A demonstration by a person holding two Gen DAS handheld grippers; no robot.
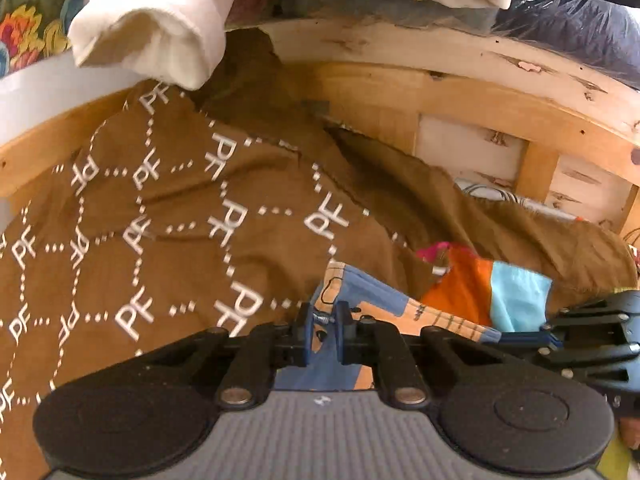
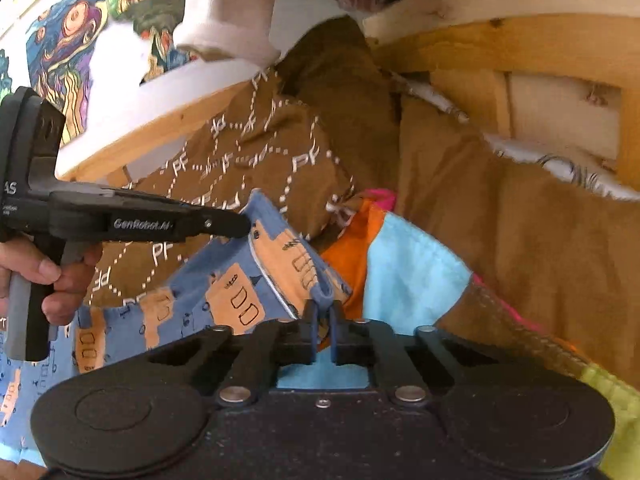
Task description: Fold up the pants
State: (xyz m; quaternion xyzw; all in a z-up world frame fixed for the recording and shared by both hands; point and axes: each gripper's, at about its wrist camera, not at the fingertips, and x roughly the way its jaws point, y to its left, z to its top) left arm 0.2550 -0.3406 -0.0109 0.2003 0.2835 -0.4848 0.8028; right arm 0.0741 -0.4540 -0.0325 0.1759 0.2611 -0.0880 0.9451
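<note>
The pants (image 1: 360, 300) are blue with tan bus prints and lie over a brown sheet. They also show in the right wrist view (image 2: 224, 296). My left gripper (image 1: 323, 322) is shut on an edge of the pants. It shows from the side in the right wrist view (image 2: 240, 226), its tips on the pants' upper corner. My right gripper (image 2: 323, 314) is shut on a fold of the pants' edge. It shows at the right of the left wrist view (image 1: 548, 330), with its tip on the pants.
A brown sheet with white PF lettering (image 1: 140, 220) covers the surface. A patchwork cloth of orange, light blue and pink (image 2: 400, 272) lies beside the pants. A wooden frame (image 1: 480, 92) rises behind. White folded cloth (image 1: 152, 32) hangs over it.
</note>
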